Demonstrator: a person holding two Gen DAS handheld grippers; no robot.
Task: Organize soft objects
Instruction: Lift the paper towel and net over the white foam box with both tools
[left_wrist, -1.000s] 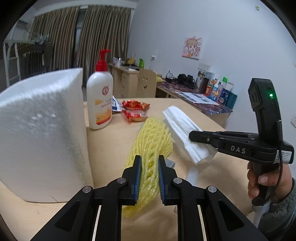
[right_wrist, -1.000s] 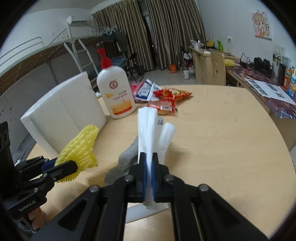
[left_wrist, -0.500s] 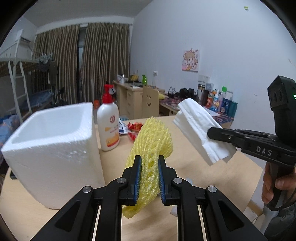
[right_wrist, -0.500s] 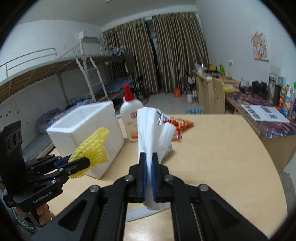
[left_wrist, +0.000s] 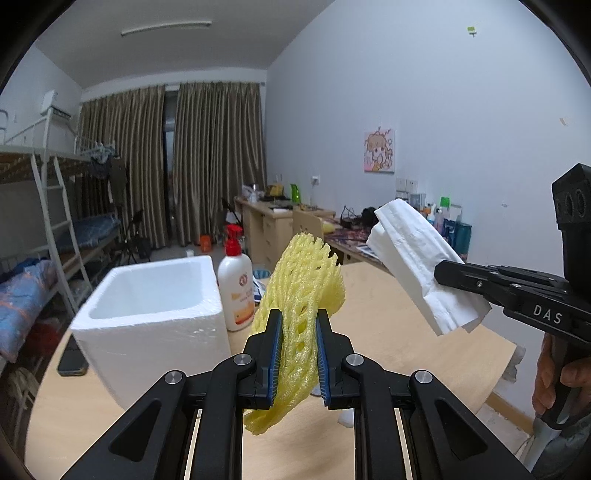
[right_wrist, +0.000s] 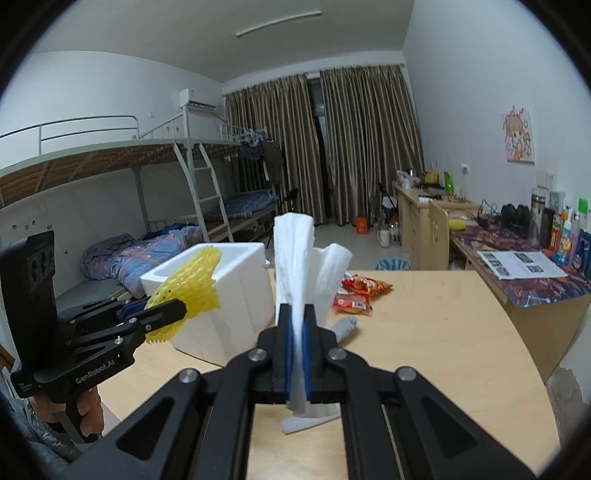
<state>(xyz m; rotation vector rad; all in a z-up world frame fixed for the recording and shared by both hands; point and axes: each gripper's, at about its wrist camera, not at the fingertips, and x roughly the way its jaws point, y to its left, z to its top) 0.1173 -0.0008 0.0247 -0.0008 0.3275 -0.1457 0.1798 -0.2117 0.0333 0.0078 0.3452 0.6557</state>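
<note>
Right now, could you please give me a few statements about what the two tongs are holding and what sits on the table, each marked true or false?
1. The left tongs are shut on the yellow foam net. True.
2. The right tongs are empty. False: they are shut on the white folded tissue.
3. The white foam box is covered with a lid. False: its top is open and nothing shows inside from the left wrist view.
4. The pump bottle stands upright beside the foam box. True.
5. The grey sock lies inside the foam box. False: it lies on the table, near the red snack packets.
</note>
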